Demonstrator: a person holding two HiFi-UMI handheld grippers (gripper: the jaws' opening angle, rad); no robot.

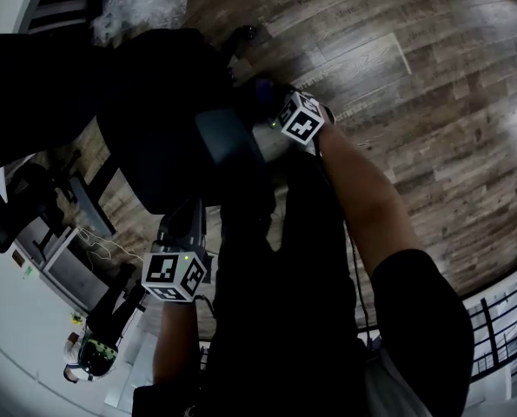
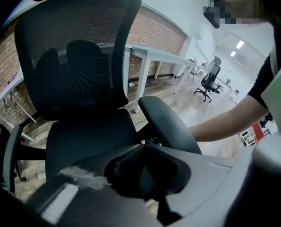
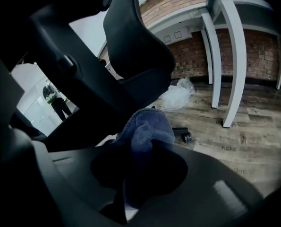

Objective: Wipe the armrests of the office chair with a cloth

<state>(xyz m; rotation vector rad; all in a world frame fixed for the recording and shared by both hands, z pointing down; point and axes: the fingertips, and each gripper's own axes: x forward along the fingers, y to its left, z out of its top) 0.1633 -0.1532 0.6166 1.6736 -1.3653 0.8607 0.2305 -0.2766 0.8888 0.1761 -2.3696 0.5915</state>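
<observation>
Now the right gripper is clamped on a bunched blue cloth, which sticks out past its jaws close under the dark frame of the office chair. From the head view, this gripper sits at the far end of the grey-blue armrest, though whether the cloth touches the pad cannot be told. The left gripper hangs lower, on the near side of the seat, with its jaws a little apart and nothing between them. Its view looks across the seat to the mesh back and the same armrest, with the person's bare forearm reaching in behind it. Crumpled clear plastic lies on the wooden floor near white table legs.
</observation>
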